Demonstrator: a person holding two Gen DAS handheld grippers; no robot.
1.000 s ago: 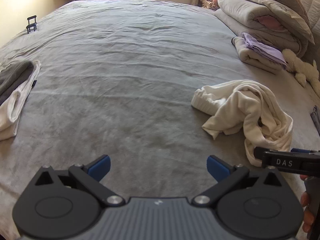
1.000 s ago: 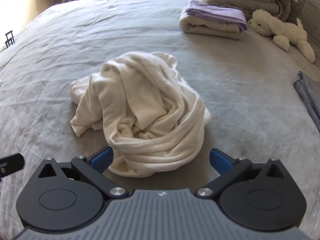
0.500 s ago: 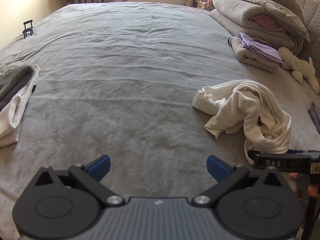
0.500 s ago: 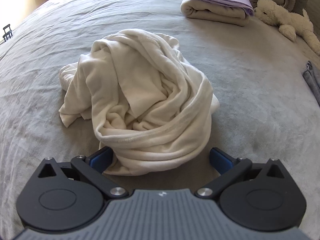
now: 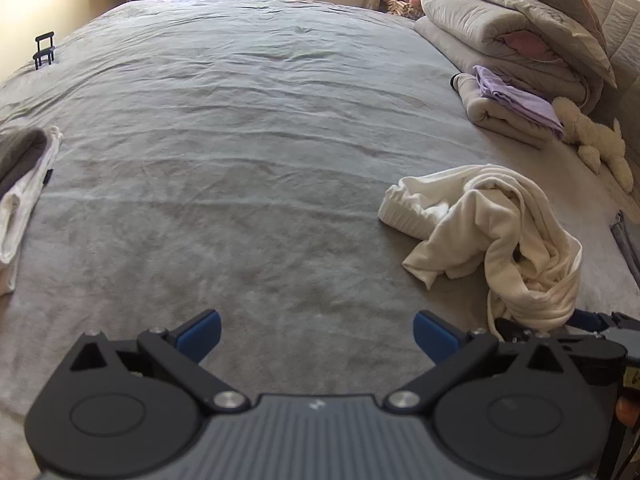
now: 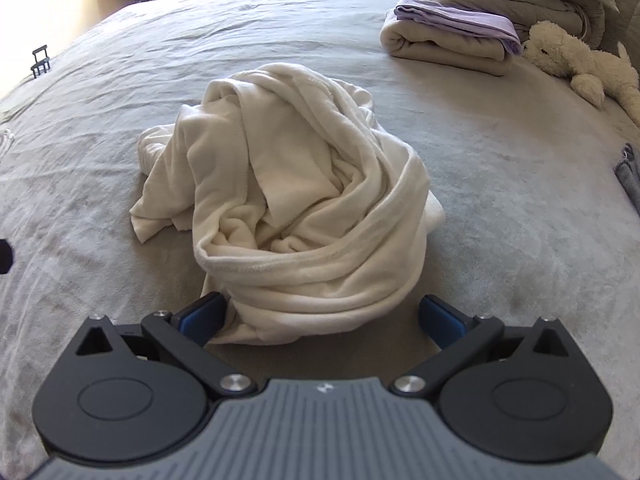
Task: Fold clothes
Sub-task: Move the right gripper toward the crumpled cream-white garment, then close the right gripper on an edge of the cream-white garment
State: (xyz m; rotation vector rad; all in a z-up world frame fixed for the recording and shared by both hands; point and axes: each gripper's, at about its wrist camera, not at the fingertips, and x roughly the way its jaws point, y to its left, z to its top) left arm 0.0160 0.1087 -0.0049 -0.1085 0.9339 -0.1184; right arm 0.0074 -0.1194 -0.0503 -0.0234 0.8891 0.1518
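Crumpled cream garment (image 6: 296,216) in a heap on the grey bed (image 6: 500,208), right of centre in the left wrist view (image 5: 492,236), ribbed cuff end pointing toward mid-bed.

Right gripper (image 6: 322,318) spread wide, low over the bed, straddling the near edge of the heap: left blue pad touching or just beside the bottom fold, right pad clear of the cloth. Nothing clamped. Also visible in the left wrist view (image 5: 560,326) at the heap's near end.

Left gripper (image 5: 316,334) wide open too, over bare bed, well apart from the garment, holding nothing.

Elsewhere on the bed:
- folded beige blanket with lilac cloth on top (image 6: 452,40), far right
- cream plush toy (image 6: 576,60) just beside that stack
- piled grey duvet (image 5: 508,24) at the headboard end
- folded grey-and-white clothes (image 5: 24,176) at the left edge
- small black stand (image 5: 44,50) far left
- edge of grey fabric (image 6: 630,172) at the right edge
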